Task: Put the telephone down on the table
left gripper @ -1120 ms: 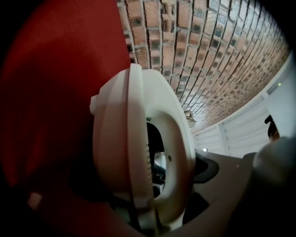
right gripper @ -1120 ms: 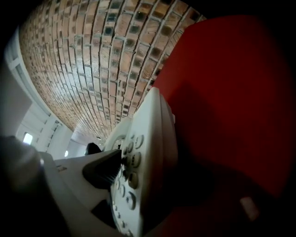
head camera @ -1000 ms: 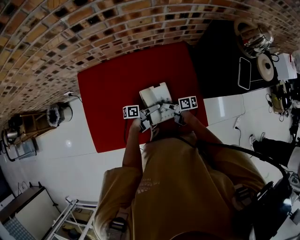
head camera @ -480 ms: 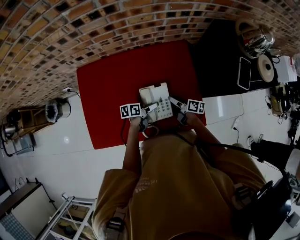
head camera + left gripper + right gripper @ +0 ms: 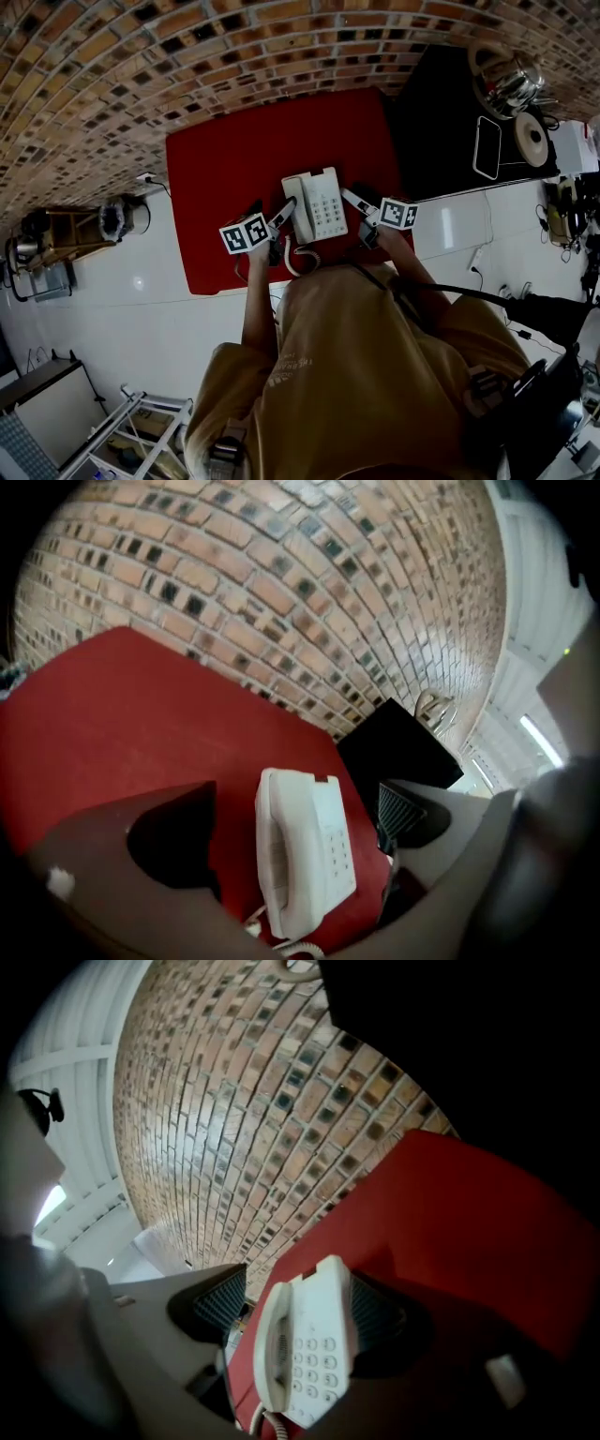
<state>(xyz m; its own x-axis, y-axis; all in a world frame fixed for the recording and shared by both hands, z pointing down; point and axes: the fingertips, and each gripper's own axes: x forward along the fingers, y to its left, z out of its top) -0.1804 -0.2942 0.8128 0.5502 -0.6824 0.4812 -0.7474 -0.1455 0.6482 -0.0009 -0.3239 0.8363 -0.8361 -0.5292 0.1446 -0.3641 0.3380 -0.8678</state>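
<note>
Head view: the phone [image 5: 315, 204] lies flat on the red surface [image 5: 216, 178], keypad up, close to the edge nearest the person [image 5: 375, 375].
Handset: the handset [image 5: 298, 210] sits in its cradle along the phone's left side.
Cord: the curly cord [image 5: 294, 258] runs off the phone's near end towards the person.
Left claw: the left claw [image 5: 274, 217] is released, with its jaws well apart and nothing pinched. It hangs just left of the phone. In the left gripper view, red cloth shows between the phone and each jaw.
Right claw: the right claw [image 5: 359, 211] is also released, jaws apart, just right of the phone. In the right gripper view the whole phone shows between the two ribbed pads, lying on the surface beyond them. Its right edge lines up with one pad, and I cannot tell whether they touch.
Marker cubes: each claw carries one, left [image 5: 246, 234] and right [image 5: 398, 214].
Wall: a brick wall [image 5: 187, 56] stands behind the red surface.
Black surface: a black surface [image 5: 441, 122] adjoins the red one on the right and carries a metal pot [image 5: 506, 80].
Floor: the floor [image 5: 141, 309] is white and glossy.
</note>
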